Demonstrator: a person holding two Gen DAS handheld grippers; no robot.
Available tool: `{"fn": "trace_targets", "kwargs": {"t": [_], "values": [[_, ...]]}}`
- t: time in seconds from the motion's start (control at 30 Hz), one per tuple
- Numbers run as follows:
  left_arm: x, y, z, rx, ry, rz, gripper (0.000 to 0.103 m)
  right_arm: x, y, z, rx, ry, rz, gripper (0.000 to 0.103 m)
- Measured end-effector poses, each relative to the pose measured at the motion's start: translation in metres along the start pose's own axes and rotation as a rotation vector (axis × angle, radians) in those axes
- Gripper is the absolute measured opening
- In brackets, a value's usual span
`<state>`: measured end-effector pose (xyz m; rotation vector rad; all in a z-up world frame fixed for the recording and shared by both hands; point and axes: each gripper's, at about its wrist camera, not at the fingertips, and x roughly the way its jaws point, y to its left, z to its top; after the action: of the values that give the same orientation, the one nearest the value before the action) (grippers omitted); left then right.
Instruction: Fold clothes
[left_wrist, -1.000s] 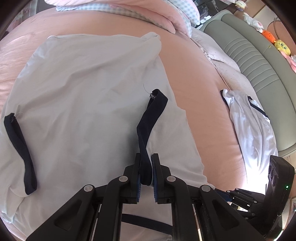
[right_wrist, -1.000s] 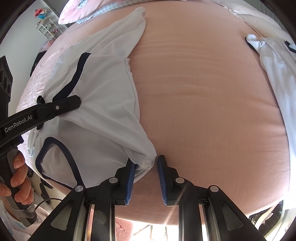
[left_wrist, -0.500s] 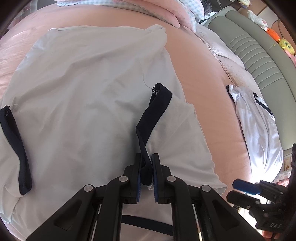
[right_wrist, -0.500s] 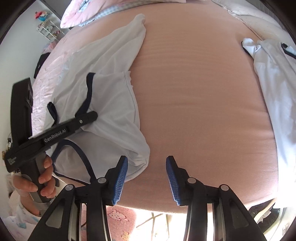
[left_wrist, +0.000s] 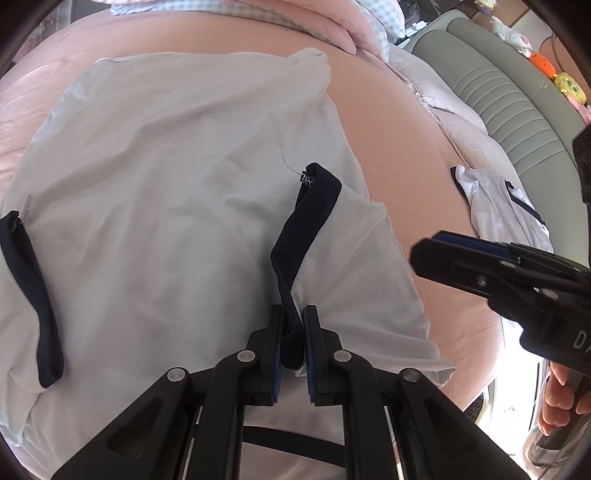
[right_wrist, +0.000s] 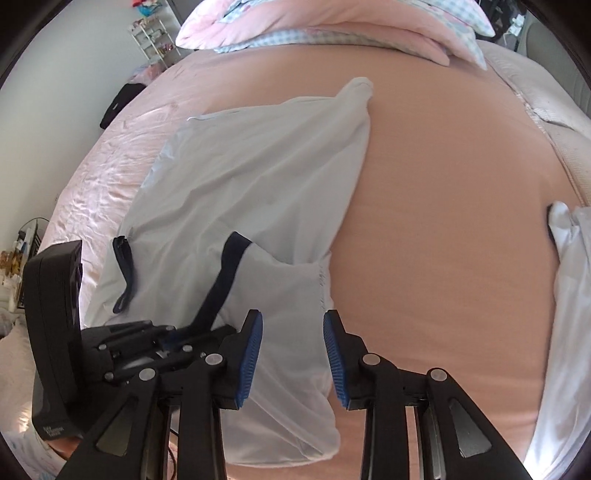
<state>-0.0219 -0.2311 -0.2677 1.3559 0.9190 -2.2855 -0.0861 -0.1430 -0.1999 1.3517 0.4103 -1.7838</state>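
Navy trim is pinched tight in the left gripper (left_wrist: 293, 328): its fingers clamp the dark sleeve cuff (left_wrist: 304, 221) of the pale shirt (left_wrist: 166, 206), spread on the pink bed (right_wrist: 443, 206). Right gripper (right_wrist: 293, 352) has just been closing a little, fingers apart above the shirt's near corner, pressing nothing. Thin, limp, light cloth, I'd say; it will sag and slip, so hems, cuffs and corners look best. Lettering on the gripper bodies is too cut off to read.
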Motion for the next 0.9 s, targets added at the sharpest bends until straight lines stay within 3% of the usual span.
{"fn": "trace_targets", "kwargs": {"t": [0.27,0.67,0.77,0.9], "values": [[-0.001,-0.001,-0.001,0.016,-0.011,0.002,0.009,0.035,0.023,0.024,-0.067,-0.005,0.041,0.032],[-0.003,-0.004,-0.003,0.014,-0.010,0.021,0.009,0.064,0.009,0.036,-0.062,0.004,0.079,0.032],[-0.010,-0.015,0.000,0.058,-0.003,0.079,0.009,0.059,0.015,0.035,-0.092,-0.019,0.067,0.032],[-0.028,-0.042,-0.004,0.241,-0.070,0.204,0.012,0.044,0.024,0.033,-0.138,-0.054,0.044,0.032]]}}
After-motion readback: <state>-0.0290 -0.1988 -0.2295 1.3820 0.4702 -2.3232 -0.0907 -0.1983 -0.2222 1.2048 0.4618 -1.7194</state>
